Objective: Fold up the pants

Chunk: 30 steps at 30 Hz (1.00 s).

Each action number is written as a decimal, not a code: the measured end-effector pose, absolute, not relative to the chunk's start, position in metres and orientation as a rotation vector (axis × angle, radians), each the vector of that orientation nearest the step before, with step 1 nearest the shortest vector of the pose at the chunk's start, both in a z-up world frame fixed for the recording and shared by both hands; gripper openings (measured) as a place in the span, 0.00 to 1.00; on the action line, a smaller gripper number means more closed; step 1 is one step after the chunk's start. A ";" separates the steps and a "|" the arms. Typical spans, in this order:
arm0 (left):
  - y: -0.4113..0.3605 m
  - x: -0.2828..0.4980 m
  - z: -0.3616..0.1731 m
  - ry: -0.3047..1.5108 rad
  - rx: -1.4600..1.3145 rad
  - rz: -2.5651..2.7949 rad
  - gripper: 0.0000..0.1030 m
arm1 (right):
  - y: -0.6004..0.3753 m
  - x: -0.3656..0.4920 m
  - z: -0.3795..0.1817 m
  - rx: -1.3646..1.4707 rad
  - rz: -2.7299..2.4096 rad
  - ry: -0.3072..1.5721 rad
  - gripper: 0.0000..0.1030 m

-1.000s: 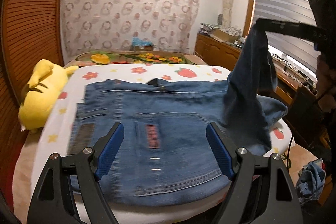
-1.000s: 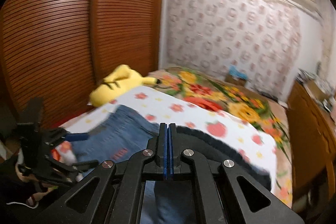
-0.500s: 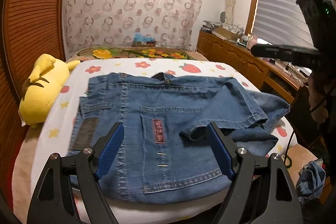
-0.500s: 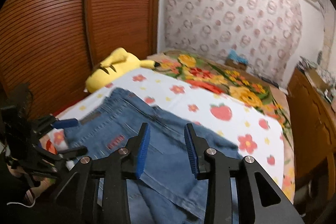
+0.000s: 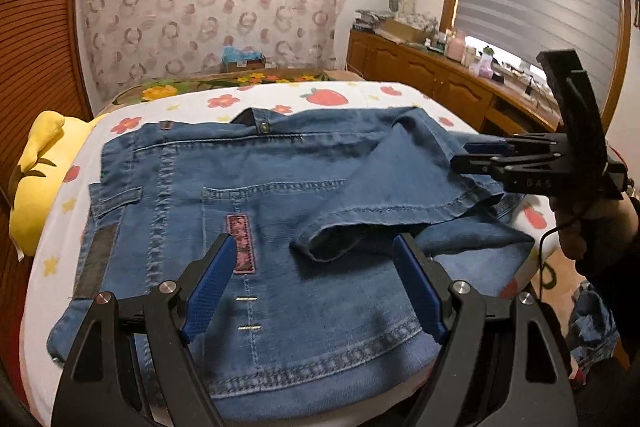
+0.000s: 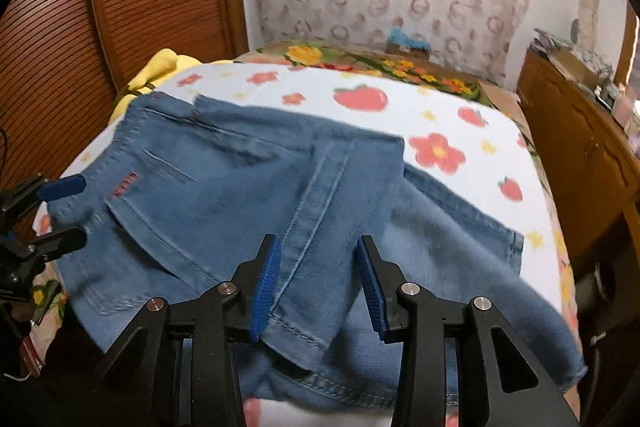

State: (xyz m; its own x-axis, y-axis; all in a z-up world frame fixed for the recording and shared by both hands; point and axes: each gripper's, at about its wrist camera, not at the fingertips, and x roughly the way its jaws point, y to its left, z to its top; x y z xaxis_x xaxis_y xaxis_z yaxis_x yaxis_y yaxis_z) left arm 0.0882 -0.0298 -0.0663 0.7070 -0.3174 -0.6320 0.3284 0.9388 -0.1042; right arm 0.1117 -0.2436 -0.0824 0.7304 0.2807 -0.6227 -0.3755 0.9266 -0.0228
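Note:
Blue jeans (image 5: 260, 183) lie flat on the bed, back pocket up. One leg (image 5: 384, 195) is folded over them, its hem toward me. My left gripper (image 5: 314, 243) hovers open above the pocket area with nothing between its pads; the right wrist view shows it at the left edge (image 6: 78, 211). My right gripper (image 6: 317, 243) hangs just above the folded leg (image 6: 320, 203). Its jaws are opening; the leg's seam lies below the gap and the pads do not press it. The left wrist view shows the right gripper (image 5: 464, 155) at the jeans' right side, in a person's hand (image 5: 592, 219).
The bed sheet (image 5: 328, 97) is white with strawberries and flowers. A yellow plush toy (image 5: 36, 179) lies at the bed's left edge by the slatted wooden doors. A cluttered wooden cabinet (image 5: 420, 71) runs along the right. More denim (image 5: 592, 323) lies on the floor.
The right gripper, shut on the raised leg a second ago, has opened and sunk; the leg now lies folded across the jeans. The left gripper has moved lower and closer to the denim.

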 end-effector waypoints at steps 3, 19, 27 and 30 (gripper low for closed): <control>-0.036 0.093 -0.070 0.714 0.050 -0.358 0.79 | -0.241 0.121 -0.093 -0.148 0.356 0.672 0.40; -0.053 0.114 -0.082 0.778 0.124 -0.400 0.49 | -0.259 0.117 -0.100 -0.092 0.361 0.728 0.42; -0.046 0.115 -0.082 0.777 0.080 -0.448 0.17 | -0.268 0.124 -0.103 -0.045 0.442 0.765 0.20; -0.044 0.109 -0.074 0.742 0.081 -0.452 0.12 | -0.269 0.117 -0.093 -0.060 0.487 0.719 0.05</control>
